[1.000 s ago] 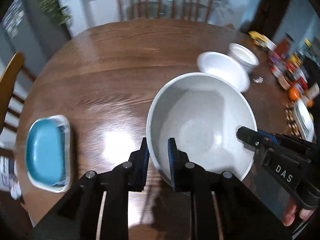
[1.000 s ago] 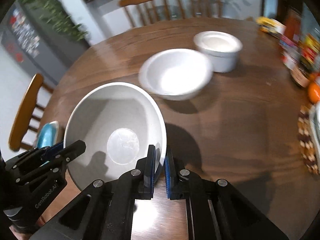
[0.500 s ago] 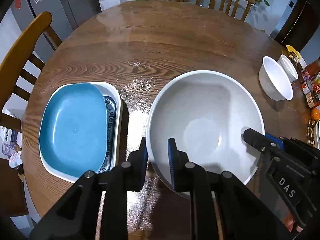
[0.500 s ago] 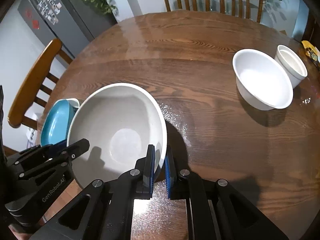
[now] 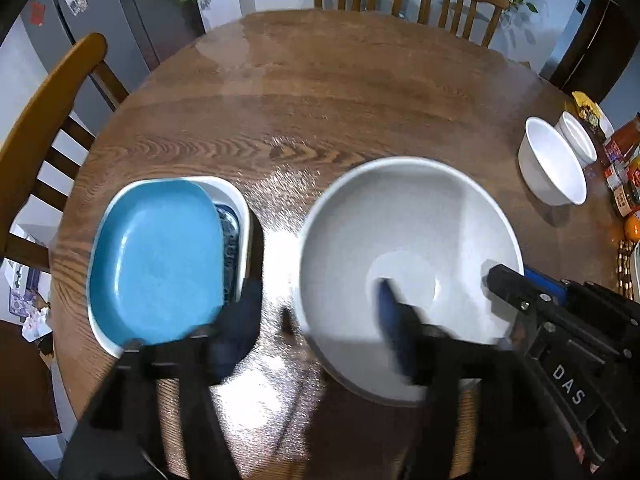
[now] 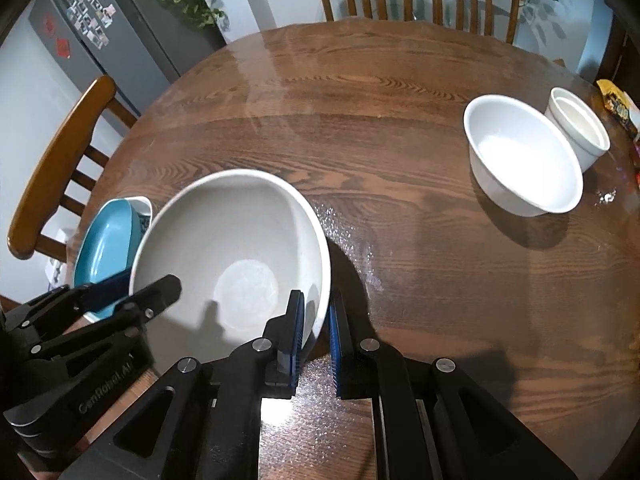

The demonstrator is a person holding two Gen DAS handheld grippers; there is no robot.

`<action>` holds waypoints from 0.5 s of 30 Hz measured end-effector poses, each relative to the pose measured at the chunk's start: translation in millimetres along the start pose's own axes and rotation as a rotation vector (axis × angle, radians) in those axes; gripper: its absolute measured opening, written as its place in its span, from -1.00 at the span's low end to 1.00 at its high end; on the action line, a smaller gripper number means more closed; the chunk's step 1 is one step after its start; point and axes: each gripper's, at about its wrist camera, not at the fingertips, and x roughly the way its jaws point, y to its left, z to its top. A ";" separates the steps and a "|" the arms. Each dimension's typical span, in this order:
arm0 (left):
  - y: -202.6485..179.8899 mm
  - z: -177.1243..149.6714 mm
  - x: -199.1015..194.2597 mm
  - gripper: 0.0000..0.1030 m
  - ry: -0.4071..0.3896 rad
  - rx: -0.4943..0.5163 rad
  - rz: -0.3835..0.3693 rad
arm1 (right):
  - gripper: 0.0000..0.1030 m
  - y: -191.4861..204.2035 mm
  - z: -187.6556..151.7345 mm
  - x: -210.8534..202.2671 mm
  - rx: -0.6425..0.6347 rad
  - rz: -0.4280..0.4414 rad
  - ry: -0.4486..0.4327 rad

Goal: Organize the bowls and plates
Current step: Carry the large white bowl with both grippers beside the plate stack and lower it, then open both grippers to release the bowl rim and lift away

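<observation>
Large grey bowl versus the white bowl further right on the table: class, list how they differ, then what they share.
Size: the large grey bowl is clearly wider than the white bowl. Finish: the grey one looks matt pale grey, the white one glossy. Handling: the right gripper grips the grey bowl's rim; no gripper is near the white bowl. Shared: both are round, empty and upright on the table.
</observation>
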 end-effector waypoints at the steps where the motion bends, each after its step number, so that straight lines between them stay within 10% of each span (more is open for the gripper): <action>1: -0.3 0.0 -2.4 0.44 -0.008 0.001 0.005 | -0.79 0.1 0.2 -3.0 -0.004 -0.006 -0.009; 15: -2.1 -2.9 -46.4 0.53 -0.103 0.033 -0.004 | -0.36 -4.2 -3.8 -52.1 -0.002 0.016 -0.114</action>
